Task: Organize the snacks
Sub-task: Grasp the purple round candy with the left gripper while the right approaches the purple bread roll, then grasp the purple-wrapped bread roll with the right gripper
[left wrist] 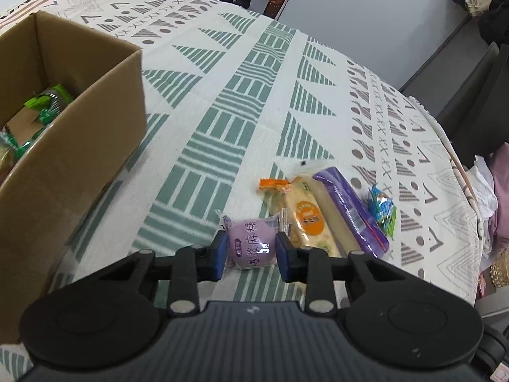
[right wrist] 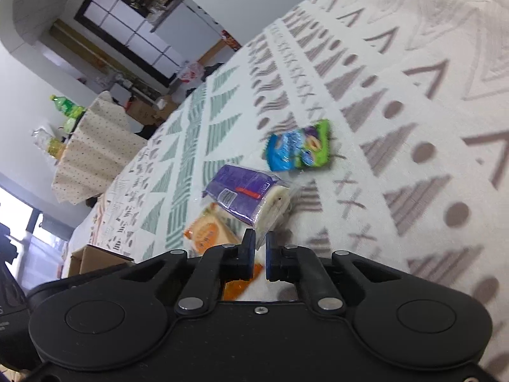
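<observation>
Left gripper (left wrist: 251, 256) low over the table (left wrist: 254, 102), blue-padded fingers (left wrist: 219, 254) clamped on the sides of a purple mochi snack (left wrist: 249, 245): round, lilac, clear wrapper, dark Chinese characters printed on top, crimped end sticking out toward the far left. Resting on the patterned tablecloth, green-striped band underneath.

Just right of it, touching: orange-labelled pastry pack (left wrist: 305, 219), pale yellow, clear film, orange crimped tip at far end. Alongside that, purple-wrapped sandwich bar (left wrist: 350, 210), long, white filling visible along its side. Small blue-and-green candy packet (left wrist: 383, 210) just beyond the bar, near the table's right side.

Cardboard box (left wrist: 73, 146) at left, open top, green-wrapped snacks (left wrist: 47, 102) inside.

Right gripper (right wrist: 261, 248) close to the table, fingers (right wrist: 248, 248) nearly together, pinching the clear wrapper edge of the purple-wrapped sandwich bar (right wrist: 245, 191). Bar tilted, white end facing the camera, barcode and red strip on the purple face. Orange-labelled pastry pack (right wrist: 206, 232) partly hidden under the left finger. Blue-and-green candy packet (right wrist: 299, 146) further off, apart from the bar, blurred.
</observation>
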Demonstrator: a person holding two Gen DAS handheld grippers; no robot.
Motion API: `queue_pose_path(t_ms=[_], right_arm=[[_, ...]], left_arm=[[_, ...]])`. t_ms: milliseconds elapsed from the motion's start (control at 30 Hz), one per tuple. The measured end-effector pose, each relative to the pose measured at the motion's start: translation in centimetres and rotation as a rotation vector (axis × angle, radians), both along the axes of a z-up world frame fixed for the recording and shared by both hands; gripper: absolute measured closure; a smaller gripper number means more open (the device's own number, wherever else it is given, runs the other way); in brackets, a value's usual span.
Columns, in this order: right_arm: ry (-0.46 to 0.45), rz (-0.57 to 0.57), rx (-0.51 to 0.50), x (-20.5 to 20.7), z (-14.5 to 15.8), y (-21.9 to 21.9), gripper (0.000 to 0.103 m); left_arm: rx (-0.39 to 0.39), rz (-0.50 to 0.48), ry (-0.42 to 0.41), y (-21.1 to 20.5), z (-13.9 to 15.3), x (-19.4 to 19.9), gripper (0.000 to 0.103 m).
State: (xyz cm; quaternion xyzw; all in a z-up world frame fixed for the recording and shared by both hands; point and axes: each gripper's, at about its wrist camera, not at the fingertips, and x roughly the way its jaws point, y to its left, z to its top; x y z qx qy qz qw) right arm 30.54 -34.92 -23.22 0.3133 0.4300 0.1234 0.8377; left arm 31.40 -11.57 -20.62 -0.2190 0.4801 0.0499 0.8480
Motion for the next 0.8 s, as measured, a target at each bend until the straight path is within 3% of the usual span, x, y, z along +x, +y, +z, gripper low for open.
queue_pose_path(t_ms=[400,567,633,700,767,800], right_arm=[[0.105,-0.094,-0.064,-5.6,1.1,0.3,0.097],[0.135,-0.058,-0.038,-7.9,1.4,1.9,0.096],[0.14,-0.035,-0.04,-8.3,1.8,2.5,0.088],[0.126,-0.033,-0.069,-8.6,2.4,2.7,0.081],[0.106,-0.057,-0.115,-8.8,2.9,2.5,0.06],[0.097,-0.069,-0.134,-8.8,3.2,2.4,0.057]], left_arm=[[0.013,-0.037,0.064,0.7,0.8,-3.1,0.072],[0.034,-0.045,0.085,1.1,1.0,-3.9,0.07],[0.057,-0.034,0.084,1.3,1.3,-4.1,0.066],[0.065,-0.033,0.078,1.4,1.6,-4.1,0.051],[0.057,-0.028,0.071,1.5,1.8,-4.1,0.037],[0.057,-0.024,0.065,1.5,1.9,-4.2,0.033]])
